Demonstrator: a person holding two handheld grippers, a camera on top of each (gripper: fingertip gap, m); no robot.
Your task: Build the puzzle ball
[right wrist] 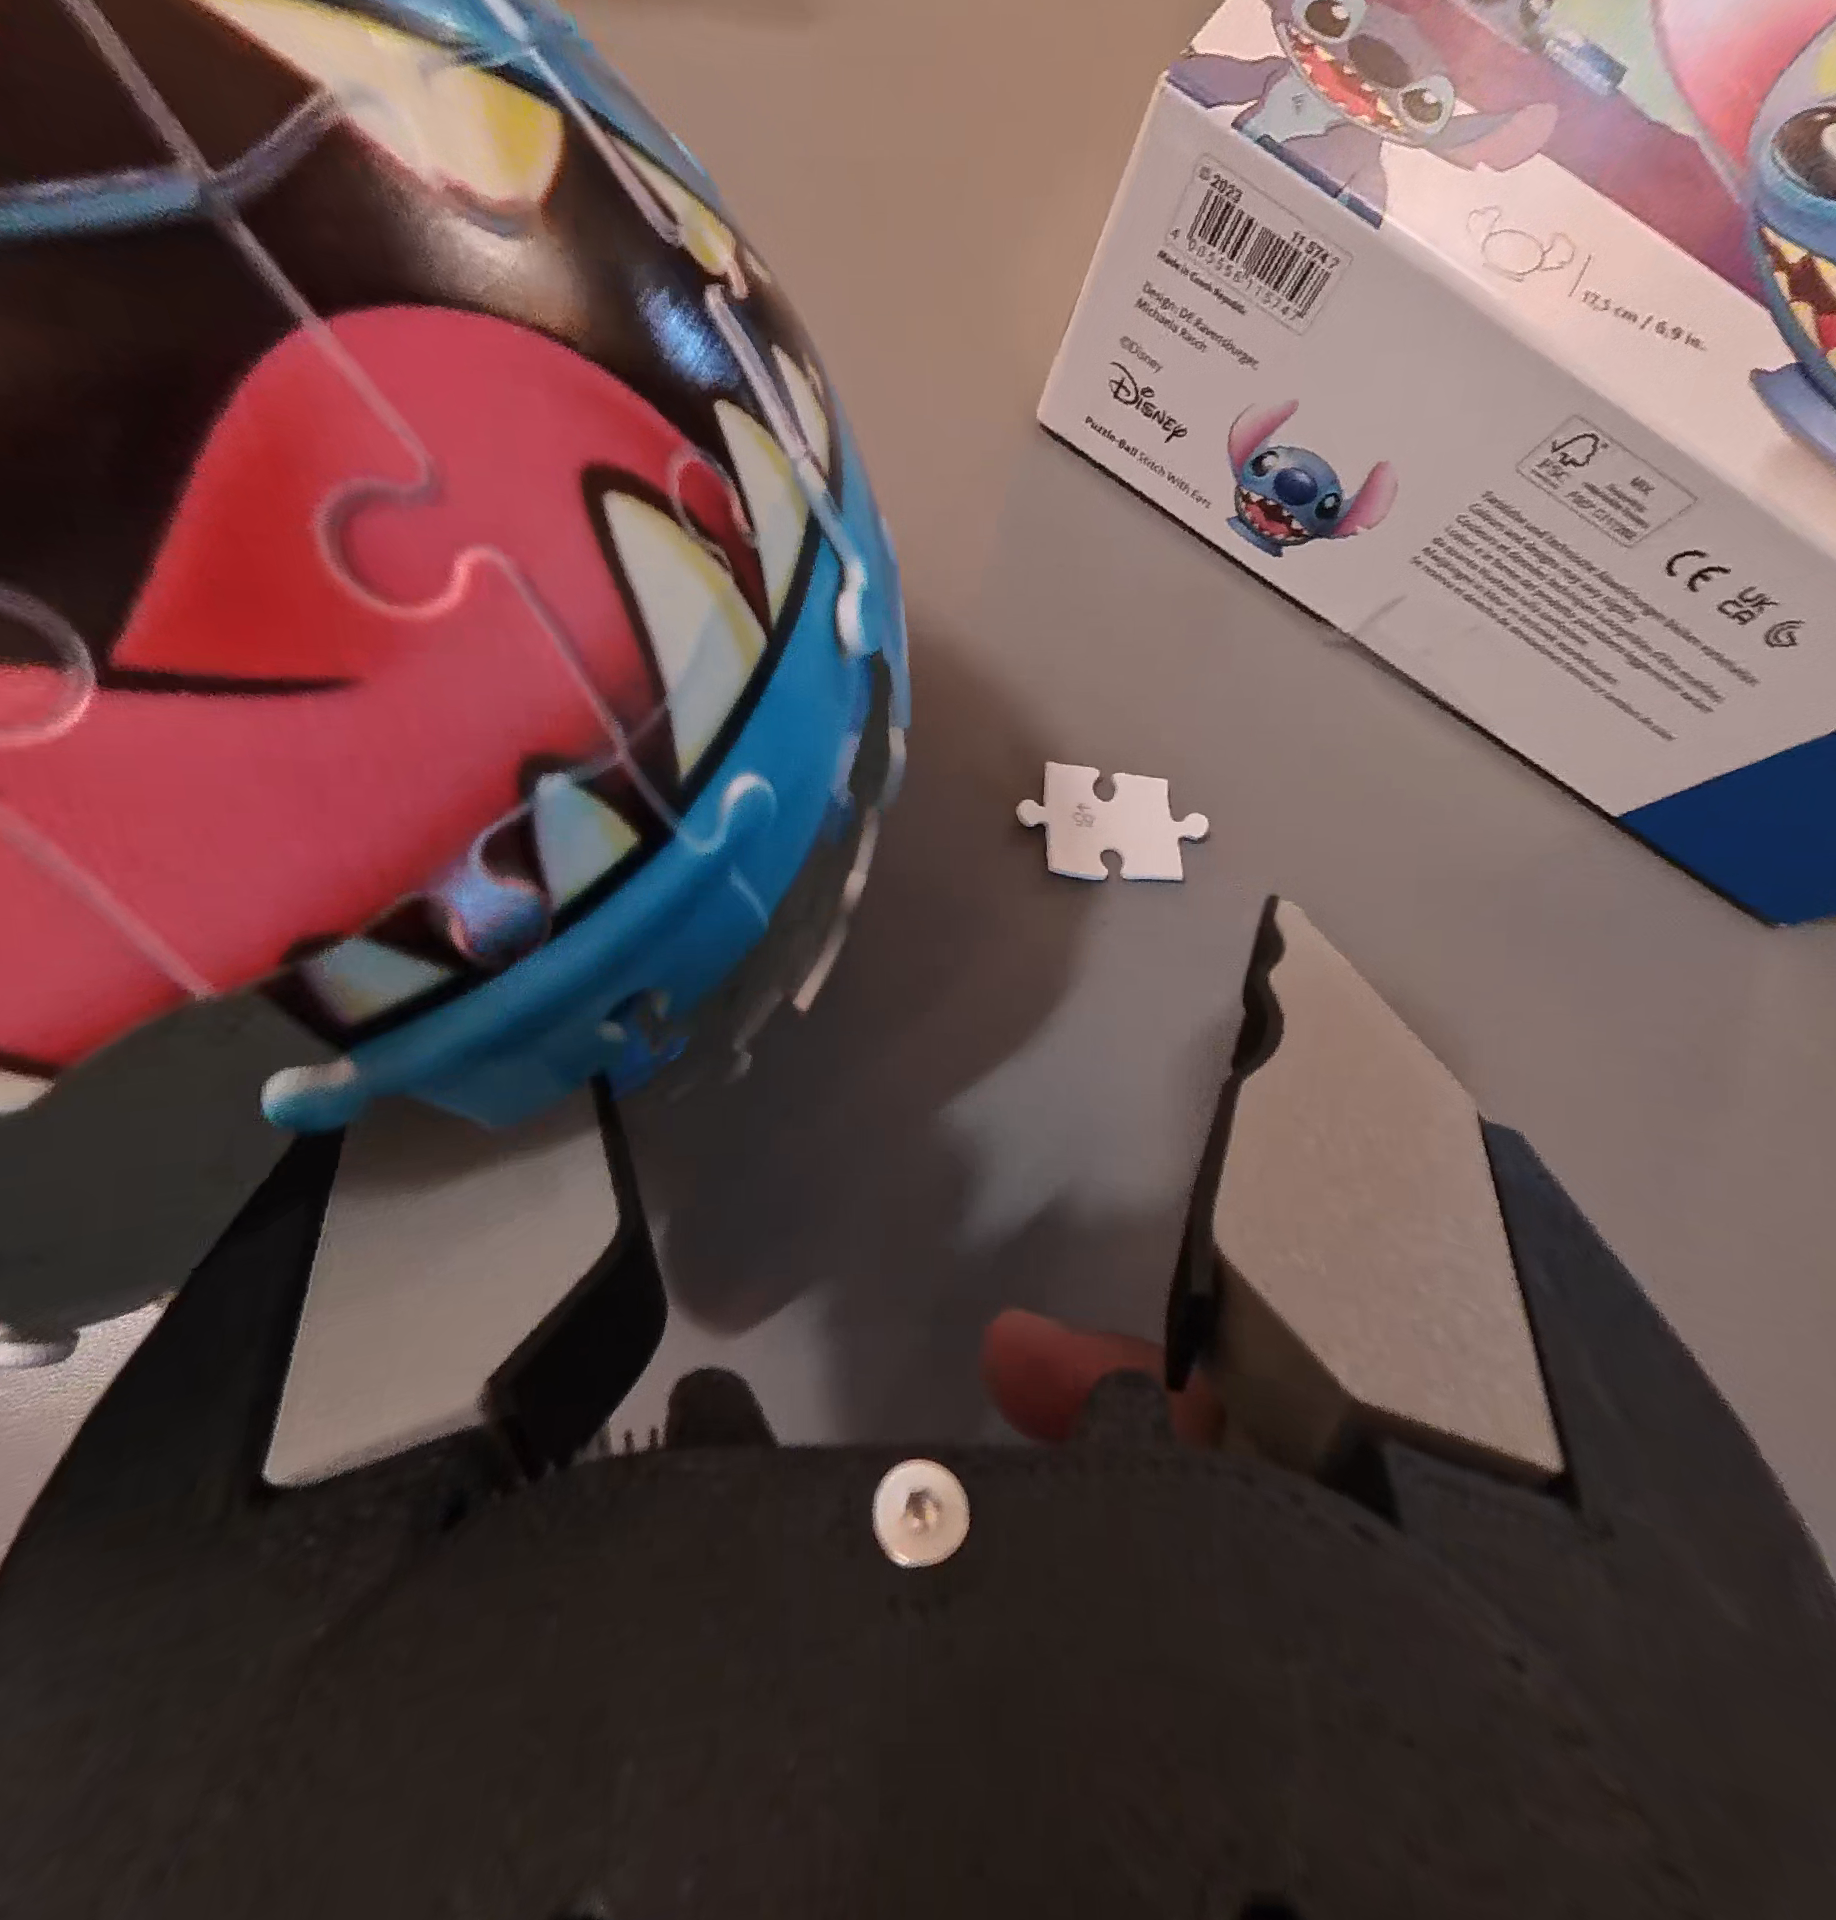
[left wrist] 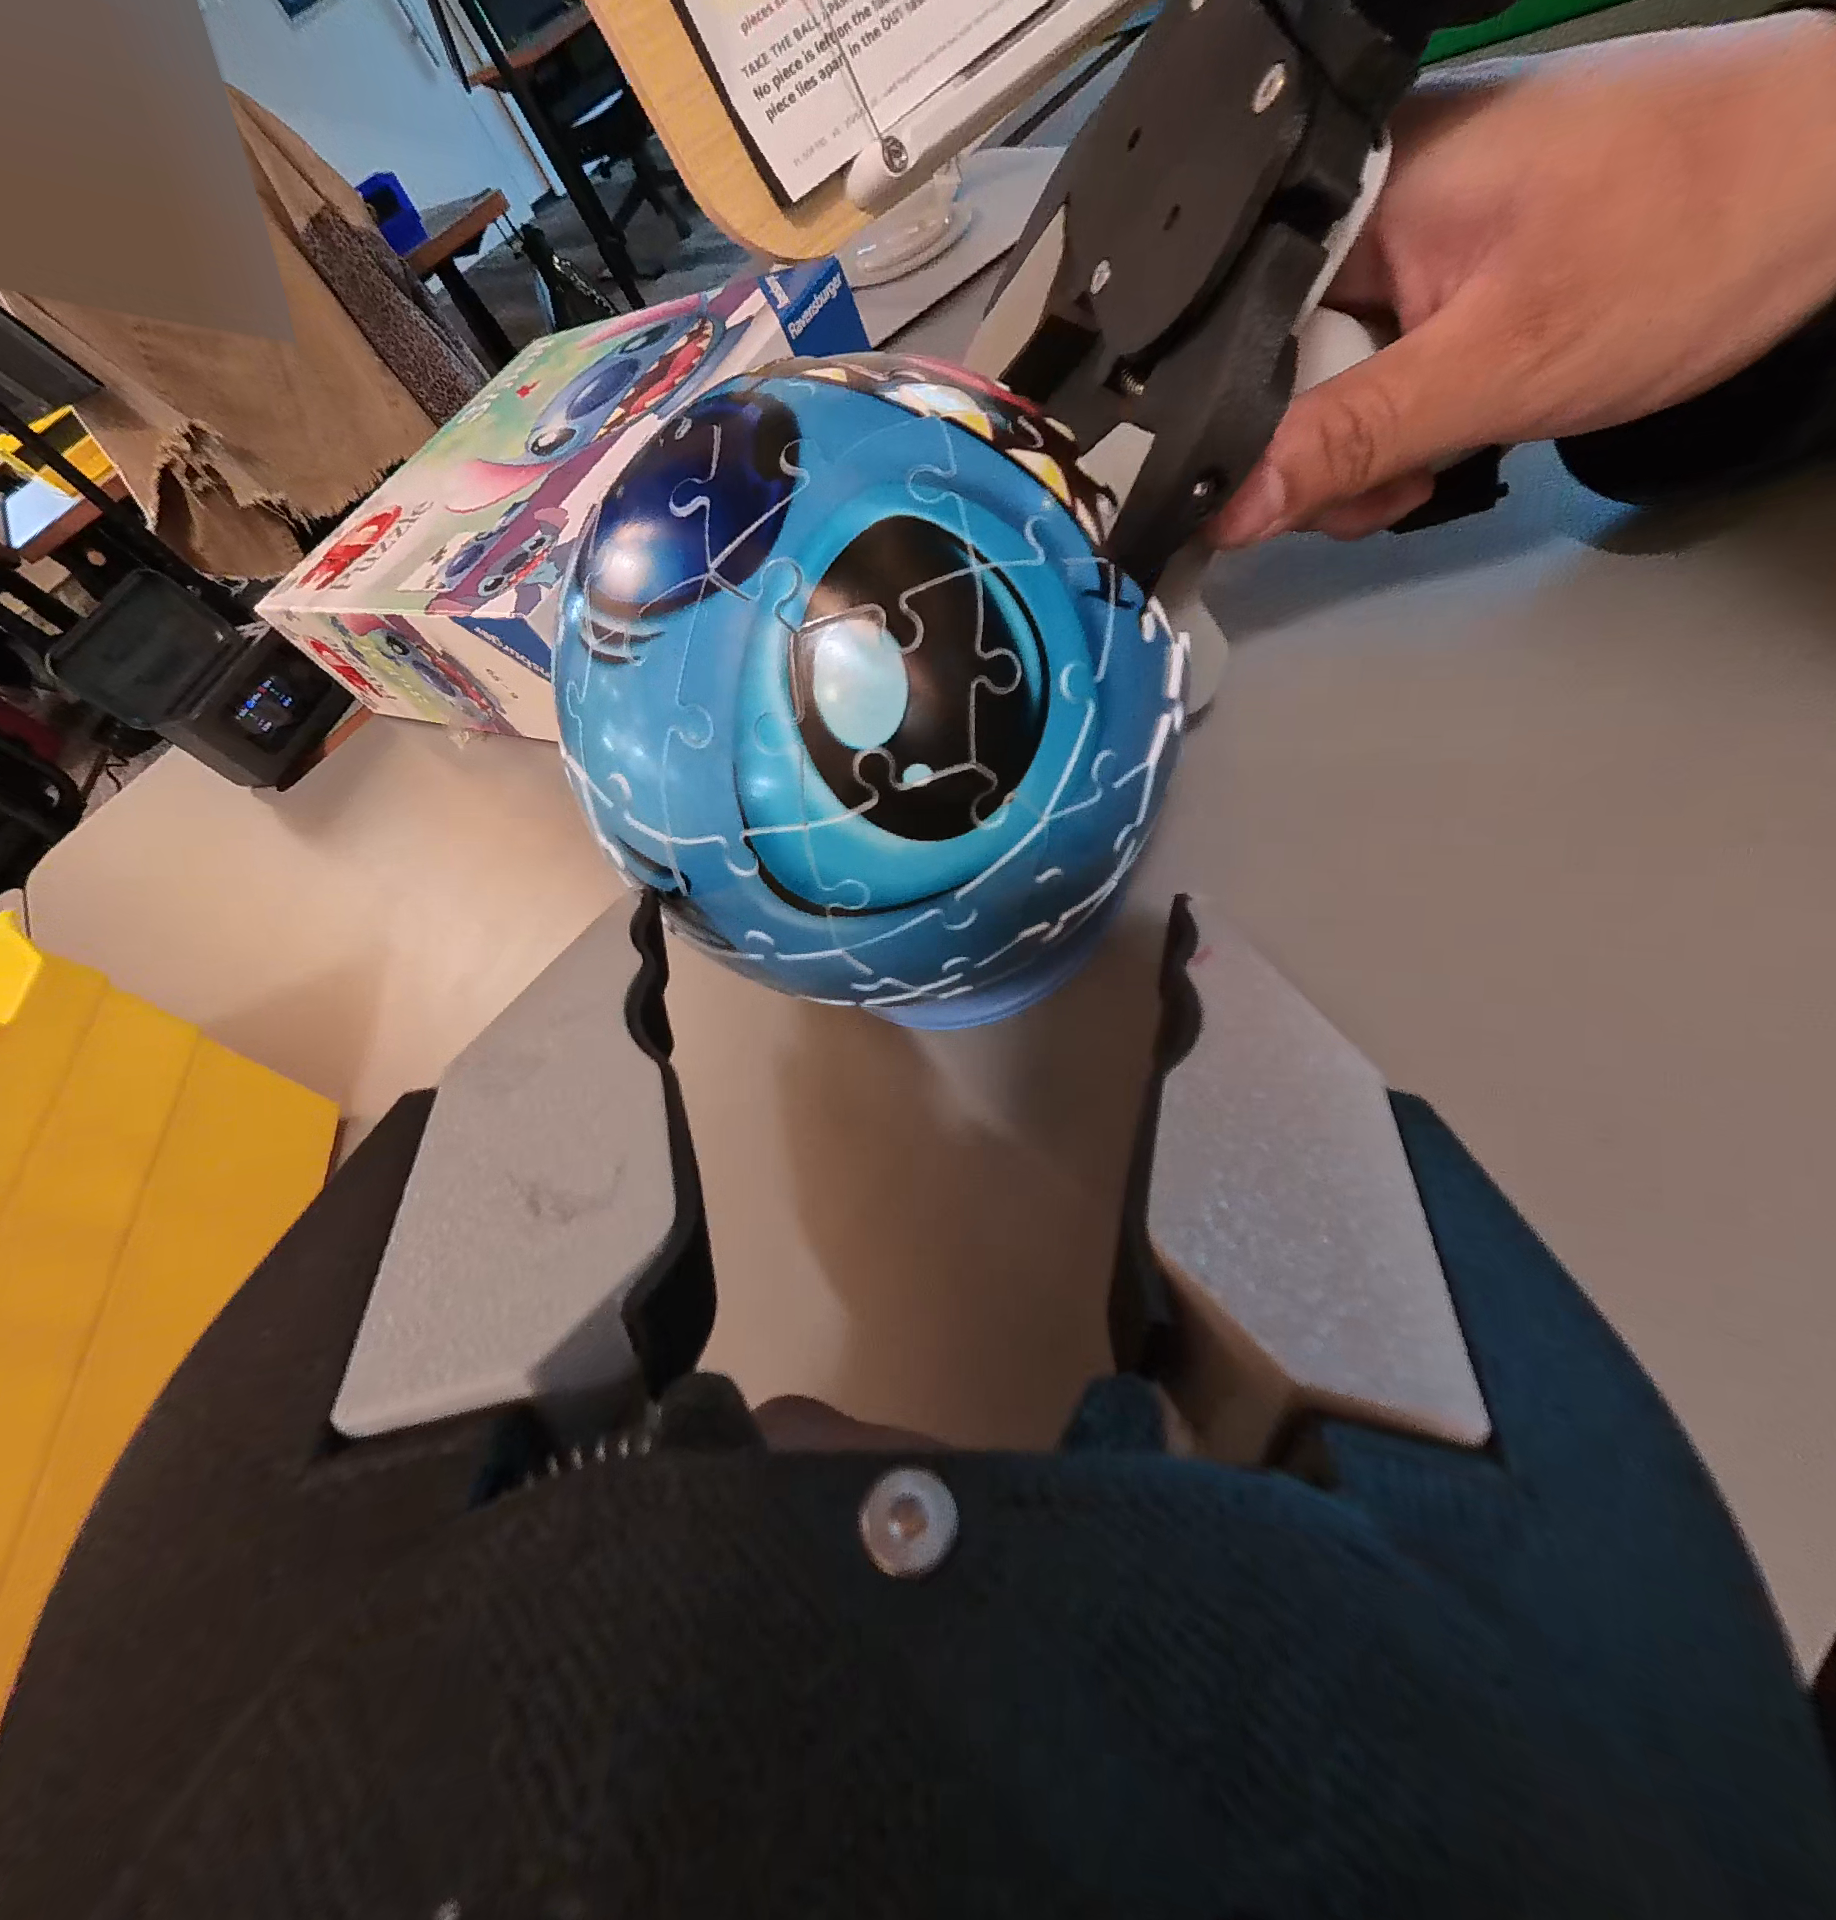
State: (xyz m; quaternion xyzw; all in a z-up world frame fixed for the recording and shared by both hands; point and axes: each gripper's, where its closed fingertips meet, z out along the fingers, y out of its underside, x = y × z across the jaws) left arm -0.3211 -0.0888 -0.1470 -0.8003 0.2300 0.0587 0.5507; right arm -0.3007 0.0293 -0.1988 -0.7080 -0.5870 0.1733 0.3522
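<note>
Grey bench (right wrist: 1413,1039) with office clutter behind it, and the puzzle ball (left wrist: 862,696) sits out in the middle, mostly assembled, big eye toward the left gripper (left wrist: 909,935). That gripper's jaws are spread wide with nothing in them, tips right at the ball's near underside; whether they actually touch it I can't tell.

The right gripper (right wrist: 935,997) is also wide open and empty, hovering just beside the ball's mouth side. One loose piece (right wrist: 1111,823) lies white side up on the bench between the ball and the puzzle box (right wrist: 1465,436), just ahead of those fingers.

My worry: the piece lies flat, so pinching it could just skid it toward the box. And the ball is round with nothing clamping it, so a nudge from either gripper could roll it or pop seams near the open rim.
</note>
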